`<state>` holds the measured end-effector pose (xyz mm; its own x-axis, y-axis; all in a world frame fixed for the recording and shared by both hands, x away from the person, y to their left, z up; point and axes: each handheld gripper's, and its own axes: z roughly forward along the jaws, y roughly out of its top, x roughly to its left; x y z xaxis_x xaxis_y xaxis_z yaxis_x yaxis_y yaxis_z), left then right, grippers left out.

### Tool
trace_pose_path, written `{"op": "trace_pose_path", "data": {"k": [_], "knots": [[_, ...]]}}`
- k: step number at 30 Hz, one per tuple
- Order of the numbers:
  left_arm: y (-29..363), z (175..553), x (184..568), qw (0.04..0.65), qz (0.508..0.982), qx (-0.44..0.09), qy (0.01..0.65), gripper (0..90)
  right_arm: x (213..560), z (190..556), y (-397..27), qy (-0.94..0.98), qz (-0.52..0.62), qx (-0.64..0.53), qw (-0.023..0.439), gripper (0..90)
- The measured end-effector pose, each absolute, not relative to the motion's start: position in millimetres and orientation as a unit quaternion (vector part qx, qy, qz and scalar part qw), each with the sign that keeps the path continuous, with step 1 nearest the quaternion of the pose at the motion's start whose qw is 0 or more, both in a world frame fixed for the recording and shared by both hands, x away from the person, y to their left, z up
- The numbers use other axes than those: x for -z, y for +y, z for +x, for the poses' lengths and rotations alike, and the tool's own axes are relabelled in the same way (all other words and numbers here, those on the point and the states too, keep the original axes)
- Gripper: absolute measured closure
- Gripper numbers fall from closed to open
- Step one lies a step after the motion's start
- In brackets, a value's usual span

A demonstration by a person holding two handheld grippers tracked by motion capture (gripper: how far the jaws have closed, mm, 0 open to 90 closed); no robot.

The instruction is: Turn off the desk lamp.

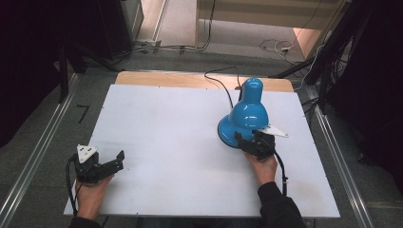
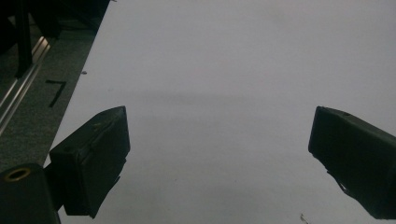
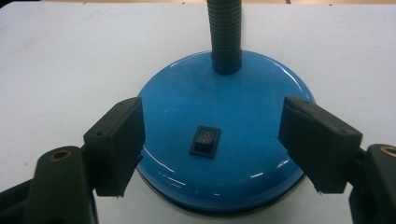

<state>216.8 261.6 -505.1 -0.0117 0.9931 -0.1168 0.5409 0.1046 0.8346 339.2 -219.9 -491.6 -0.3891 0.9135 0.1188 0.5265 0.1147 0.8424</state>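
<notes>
Straddling lamp base [image 3: 219, 140], right hand-held gripper [image 3: 210, 140] gapes wide.

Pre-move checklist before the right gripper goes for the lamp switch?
1. Right gripper open: ok, jaws stand wide on either side of the lamp base, nothing gripped.
2. Switch in sight and unobstructed: ok, it sits between the jaws on top of the base.
3. Switch position, on or off: cannot tell.
4. Lamp standing on the table: ok, base flat, shade bent over it.
5. Left gripper out of the way: ok, open over bare table at the near left.
6. Cord free of the jaws: ok, it runs off the far edge.
</notes>
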Motion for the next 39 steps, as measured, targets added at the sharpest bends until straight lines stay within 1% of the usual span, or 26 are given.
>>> {"op": "trace_pose_path", "data": {"k": [11, 26, 39], "knots": [[261, 217, 505, 0.372, 0.596, -0.304, 0.643, 5.9, 490, 331, -237, 0.717, 0.504, -0.427, 0.220, 18.6], [260, 217, 504, 0.372, 0.597, -0.304, 0.642, 5.9, 483, 316, -272, 0.716, 0.508, -0.418, 0.233, 17.7], [260, 217, 505, 0.371, 0.597, -0.305, 0.642, 5.9, 479, 304, -280, 0.718, 0.501, -0.422, 0.237, 16.3]]}}
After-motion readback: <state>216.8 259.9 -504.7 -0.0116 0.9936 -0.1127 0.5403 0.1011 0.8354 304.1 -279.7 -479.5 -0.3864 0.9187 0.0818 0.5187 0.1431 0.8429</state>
